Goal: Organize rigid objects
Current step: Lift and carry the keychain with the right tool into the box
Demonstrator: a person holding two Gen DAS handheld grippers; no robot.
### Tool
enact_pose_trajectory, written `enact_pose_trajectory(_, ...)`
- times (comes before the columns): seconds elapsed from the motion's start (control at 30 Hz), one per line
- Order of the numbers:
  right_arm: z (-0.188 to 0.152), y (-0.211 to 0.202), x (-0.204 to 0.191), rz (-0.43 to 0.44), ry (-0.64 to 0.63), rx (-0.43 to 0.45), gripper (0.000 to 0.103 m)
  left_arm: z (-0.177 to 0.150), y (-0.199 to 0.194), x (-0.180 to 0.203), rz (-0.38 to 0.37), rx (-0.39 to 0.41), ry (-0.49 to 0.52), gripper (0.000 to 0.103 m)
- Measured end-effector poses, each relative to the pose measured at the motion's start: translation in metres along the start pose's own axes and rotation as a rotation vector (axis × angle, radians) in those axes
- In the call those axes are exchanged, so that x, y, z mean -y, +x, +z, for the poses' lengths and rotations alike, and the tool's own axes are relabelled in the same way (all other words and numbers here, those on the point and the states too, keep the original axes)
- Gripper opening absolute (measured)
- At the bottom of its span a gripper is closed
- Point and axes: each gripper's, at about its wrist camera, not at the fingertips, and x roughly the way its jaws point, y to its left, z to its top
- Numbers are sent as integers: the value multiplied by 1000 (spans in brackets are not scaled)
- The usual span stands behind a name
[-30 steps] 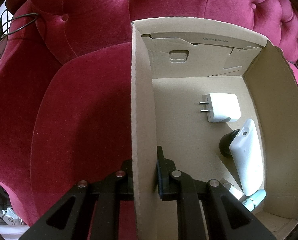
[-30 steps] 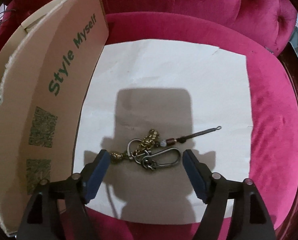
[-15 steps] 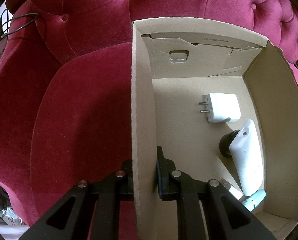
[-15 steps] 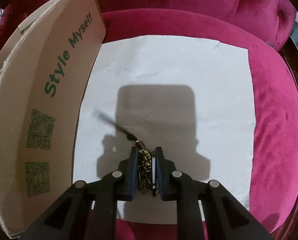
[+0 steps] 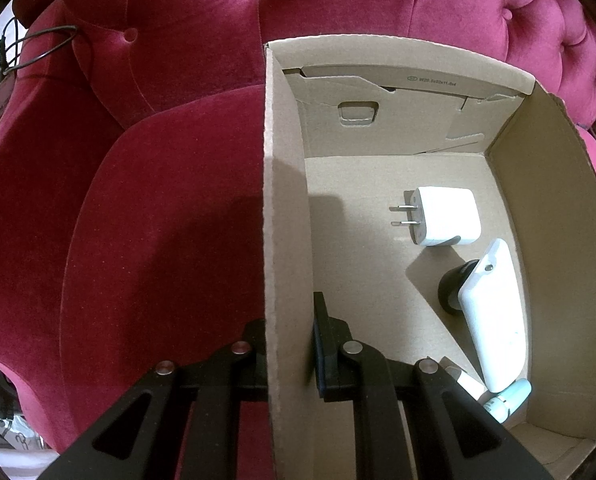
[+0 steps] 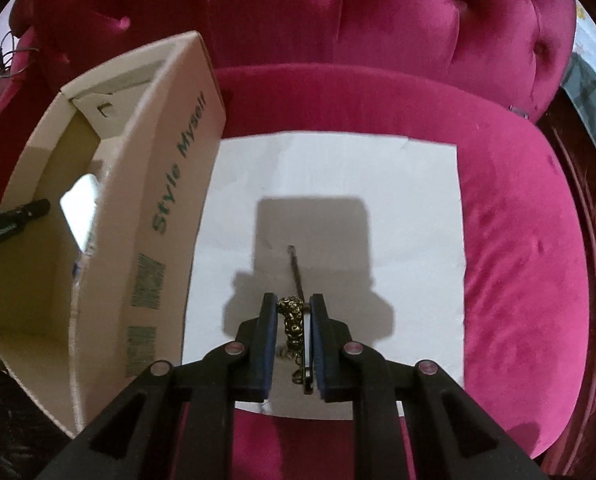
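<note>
My right gripper (image 6: 293, 308) is shut on a brass keychain (image 6: 291, 320) with a carabiner and holds it above the white paper sheet (image 6: 338, 184); its thin cord hangs forward. My left gripper (image 5: 289, 320) is shut on the left wall of the open cardboard box (image 5: 285, 200). In the box lie a white plug adapter (image 5: 446, 220), a white flat device (image 5: 494, 320) over a black round object (image 5: 452, 292), and a pale blue tube (image 5: 506, 400). The box (image 6: 169, 208) stands left of the paper in the right wrist view.
Everything rests on a crimson tufted velvet sofa (image 6: 518, 240). The sofa back (image 5: 217, 20) rises behind the box. A cable (image 5: 29, 48) hangs at the far left.
The right gripper closed on the keychain and lifted it off the paper, rising so the box's inside now shows. The left gripper has not moved.
</note>
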Motion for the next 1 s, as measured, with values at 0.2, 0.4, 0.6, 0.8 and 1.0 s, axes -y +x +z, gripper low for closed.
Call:
enact_pose_trajectory(0.2,10,-28,-4,-7,-3,39,15,0,1,-1,-3,-1,-2,14)
enact_pose_trajectory(0.4,21,-45,-7,-22,-14,70,15,0,1,-2,-4,0,-2,14)
enact_pose_trajectory(0.6,35,-64,-12,-30,-26,106,15,-1,2,-2,-7,-1,-6,14)
enact_pose_trajectory(0.8,54,-87,-22,-31,-43,151,15,-1,2,-3,-11,-2,-7,14)
enact_pose_trajectory(1.0,73,-108,-40,-32,-81,194,15,-1,2,-3,-10,-1,-6,14)
